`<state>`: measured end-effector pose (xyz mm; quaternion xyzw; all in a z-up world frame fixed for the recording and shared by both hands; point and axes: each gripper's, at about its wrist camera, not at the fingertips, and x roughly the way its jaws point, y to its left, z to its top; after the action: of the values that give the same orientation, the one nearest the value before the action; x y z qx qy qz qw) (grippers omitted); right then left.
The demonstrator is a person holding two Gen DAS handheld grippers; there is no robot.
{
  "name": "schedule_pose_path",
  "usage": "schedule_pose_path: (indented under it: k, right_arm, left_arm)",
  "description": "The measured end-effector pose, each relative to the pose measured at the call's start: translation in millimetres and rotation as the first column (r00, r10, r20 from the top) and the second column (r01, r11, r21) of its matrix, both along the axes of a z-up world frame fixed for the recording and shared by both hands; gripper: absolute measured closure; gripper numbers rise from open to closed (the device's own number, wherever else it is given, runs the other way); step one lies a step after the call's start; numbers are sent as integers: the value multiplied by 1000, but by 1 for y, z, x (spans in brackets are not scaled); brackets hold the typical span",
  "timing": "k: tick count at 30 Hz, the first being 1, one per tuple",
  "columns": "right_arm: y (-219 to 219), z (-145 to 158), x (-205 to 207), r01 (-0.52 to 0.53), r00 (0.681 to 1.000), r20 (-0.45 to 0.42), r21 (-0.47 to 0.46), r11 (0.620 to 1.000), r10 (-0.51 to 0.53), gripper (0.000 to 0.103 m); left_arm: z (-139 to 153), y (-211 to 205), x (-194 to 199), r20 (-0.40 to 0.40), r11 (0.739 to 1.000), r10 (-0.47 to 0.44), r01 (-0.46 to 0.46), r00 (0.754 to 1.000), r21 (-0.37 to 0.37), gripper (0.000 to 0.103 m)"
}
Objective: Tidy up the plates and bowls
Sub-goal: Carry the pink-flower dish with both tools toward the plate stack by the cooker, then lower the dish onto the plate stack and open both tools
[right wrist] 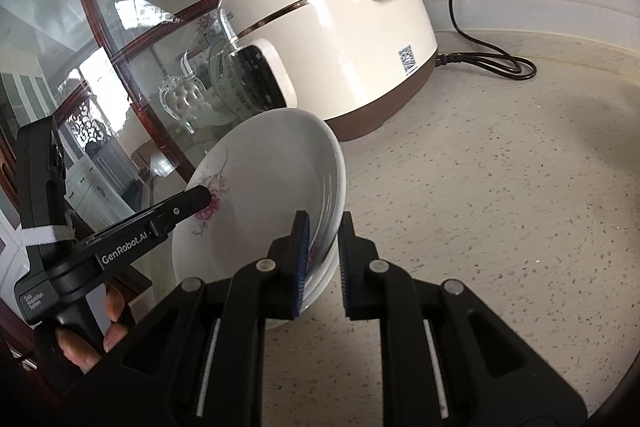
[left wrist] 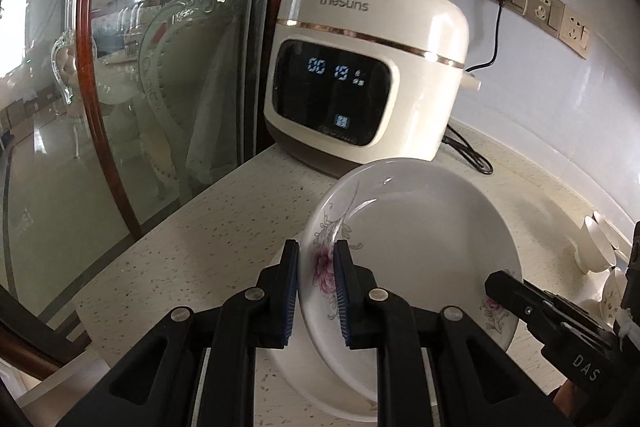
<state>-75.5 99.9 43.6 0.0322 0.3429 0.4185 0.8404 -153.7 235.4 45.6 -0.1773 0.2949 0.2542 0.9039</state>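
A white plate with pink flowers (left wrist: pixel 412 247) is held tilted above the counter, in front of the rice cooker. My left gripper (left wrist: pixel 317 283) is shut on its near left rim. My right gripper (right wrist: pixel 323 259) is shut on the opposite rim of the same plate (right wrist: pixel 272 187). The right gripper also shows in the left wrist view (left wrist: pixel 496 281), and the left gripper in the right wrist view (right wrist: pixel 202 197). A second white plate (left wrist: pixel 288 367) lies flat on the counter under the held one. Small white bowls (left wrist: pixel 598 247) sit at the right edge.
A cream rice cooker (left wrist: pixel 368 67) stands at the back of the speckled counter (right wrist: pixel 480 207), its black cord (right wrist: pixel 488 61) trailing to wall sockets (left wrist: pixel 536 7). A glass door with a red wood frame (left wrist: pixel 120 87) borders the counter's left edge.
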Motion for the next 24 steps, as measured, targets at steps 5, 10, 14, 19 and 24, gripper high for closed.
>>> schedule_pose_path:
  k: [5, 10, 14, 19, 24]
  right_arm:
    - [3, -2, 1, -9, 1000, -12, 0, 1000, 9, 86]
    - [7, -3, 2, -6, 1000, -24, -3, 1000, 6, 86]
    - [15, -4, -2, -42, 999, -28, -14, 999, 41, 85]
    - [23, -7, -4, -61, 997, -42, -53, 997, 59, 81]
    - [23, -2, -12, -66, 998, 5, -56, 996, 66, 60]
  left_arm:
    - [-7, 5, 1, -9, 1000, -2, 2, 1000, -22, 86]
    - [-6, 6, -2, -4, 1000, 3, -3, 1000, -17, 86]
    - [-2, 9, -6, -12, 1000, 17, -17, 1000, 14, 86]
    - [-11, 14, -3, -60, 1000, 15, -14, 998, 12, 86]
    - [-16, 7, 1, -77, 999, -10, 13, 997, 36, 85]
